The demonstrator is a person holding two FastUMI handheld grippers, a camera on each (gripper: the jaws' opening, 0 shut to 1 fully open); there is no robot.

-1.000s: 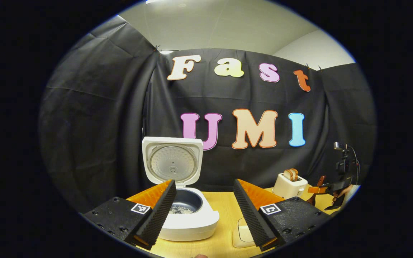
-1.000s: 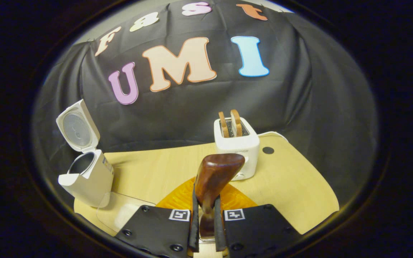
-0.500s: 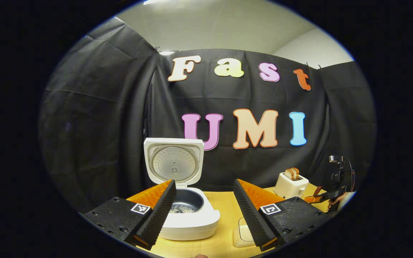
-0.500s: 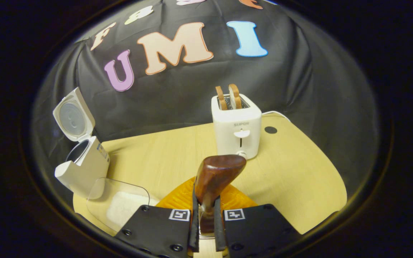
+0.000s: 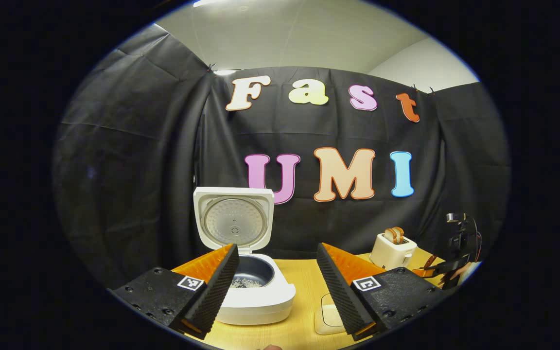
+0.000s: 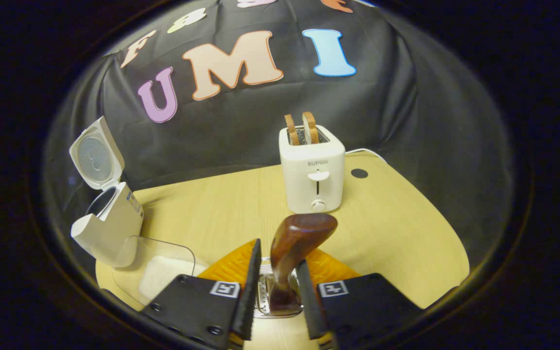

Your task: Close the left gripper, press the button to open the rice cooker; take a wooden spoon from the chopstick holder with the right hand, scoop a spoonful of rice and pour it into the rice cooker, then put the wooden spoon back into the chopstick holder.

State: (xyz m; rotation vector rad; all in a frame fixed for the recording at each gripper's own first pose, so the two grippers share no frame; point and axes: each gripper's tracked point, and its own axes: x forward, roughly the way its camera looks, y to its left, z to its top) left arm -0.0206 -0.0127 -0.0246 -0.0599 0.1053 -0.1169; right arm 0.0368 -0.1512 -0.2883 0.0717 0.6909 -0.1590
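Lower centre, right gripper view: right gripper [image 6: 276, 291] jaws have just parted off dark wooden spoon [image 6: 293, 253], now standing in perforated metal chopstick holder [image 6: 263, 300]; return step looks complete. Left gripper [image 5: 277, 282] gapes wide, empty.

Left tool [image 5: 277, 287]: black bodies, orange ribbed fingers [image 5: 341, 284]; square tags; screws.

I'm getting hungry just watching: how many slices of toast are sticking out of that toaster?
2. Both slices of toast stand side by side in the white toaster at the table's back; any others deeper in the slots would be hidden.
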